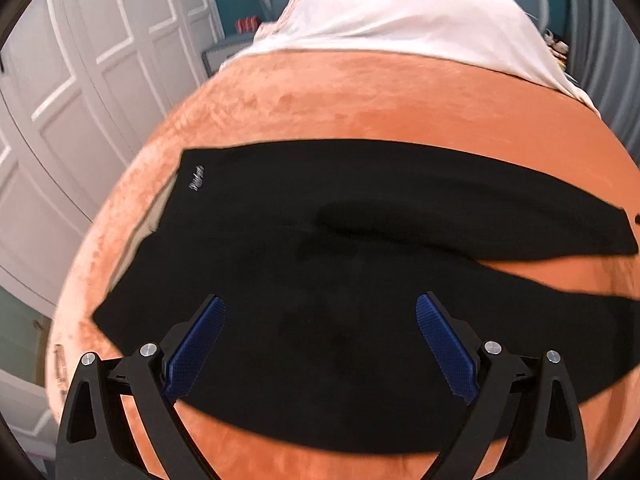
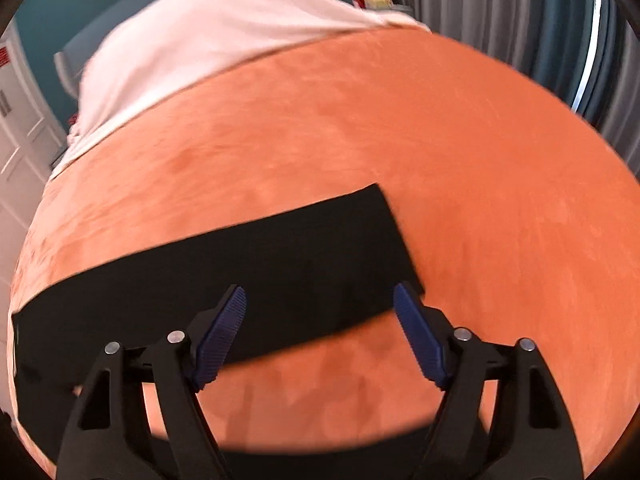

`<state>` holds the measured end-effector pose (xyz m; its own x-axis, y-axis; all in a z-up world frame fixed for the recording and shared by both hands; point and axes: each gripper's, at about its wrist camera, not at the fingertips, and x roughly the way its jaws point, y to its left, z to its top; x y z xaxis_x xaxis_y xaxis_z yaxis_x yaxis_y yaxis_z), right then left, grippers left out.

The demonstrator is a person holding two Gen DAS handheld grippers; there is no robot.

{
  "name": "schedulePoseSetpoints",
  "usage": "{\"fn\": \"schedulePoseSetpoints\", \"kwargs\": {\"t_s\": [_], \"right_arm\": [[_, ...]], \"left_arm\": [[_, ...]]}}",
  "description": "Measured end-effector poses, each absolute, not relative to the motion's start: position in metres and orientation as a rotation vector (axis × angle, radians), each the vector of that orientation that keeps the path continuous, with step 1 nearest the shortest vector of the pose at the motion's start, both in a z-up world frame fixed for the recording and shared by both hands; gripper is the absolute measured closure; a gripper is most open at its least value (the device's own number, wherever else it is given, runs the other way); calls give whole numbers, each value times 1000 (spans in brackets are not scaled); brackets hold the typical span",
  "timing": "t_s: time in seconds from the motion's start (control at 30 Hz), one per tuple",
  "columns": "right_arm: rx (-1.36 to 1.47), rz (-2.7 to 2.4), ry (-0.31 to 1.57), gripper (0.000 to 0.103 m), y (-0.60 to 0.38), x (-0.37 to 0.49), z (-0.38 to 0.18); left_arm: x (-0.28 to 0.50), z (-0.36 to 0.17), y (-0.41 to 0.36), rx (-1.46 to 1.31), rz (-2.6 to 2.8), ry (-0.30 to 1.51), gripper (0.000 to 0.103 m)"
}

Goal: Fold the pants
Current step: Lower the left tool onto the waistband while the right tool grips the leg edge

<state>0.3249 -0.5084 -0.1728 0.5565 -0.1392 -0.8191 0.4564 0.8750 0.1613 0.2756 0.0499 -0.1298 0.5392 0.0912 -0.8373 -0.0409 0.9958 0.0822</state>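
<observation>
The black fabric pants (image 1: pixel 320 248) lie spread flat on the orange plush bedspread (image 1: pixel 320 92), legs toward three o'clock. Left gripper (image 1: pixel 320 320) and right gripper (image 2: pixel 320 308) hover, fingers apart, empty. Folding seems unstarted; next, grasp an edge.

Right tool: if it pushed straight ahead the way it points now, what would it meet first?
Most likely the black pants: the open right tool points at the leg end lying flat on the orange blanket, with nothing between them. How far above the fabric it is, the fisheye view does not show.

Bedroom, orange bedspread (image 2: pixel 400 128), white wardrobe doors (image 1: pixel 80 80), curtains (image 2: pixel 500 8)
</observation>
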Motion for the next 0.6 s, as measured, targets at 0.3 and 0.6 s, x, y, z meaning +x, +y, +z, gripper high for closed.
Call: {"fn": "schedulePoseSetpoints", "kwargs": {"t_s": [0.3, 0.6], "right_arm": [[394, -437, 976, 28, -561, 386, -222], [369, -466, 986, 74, -567, 405, -230]], "left_arm": [[324, -163, 70, 8, 135, 1029, 8], [401, -154, 170, -64, 299, 1022, 5]]}}
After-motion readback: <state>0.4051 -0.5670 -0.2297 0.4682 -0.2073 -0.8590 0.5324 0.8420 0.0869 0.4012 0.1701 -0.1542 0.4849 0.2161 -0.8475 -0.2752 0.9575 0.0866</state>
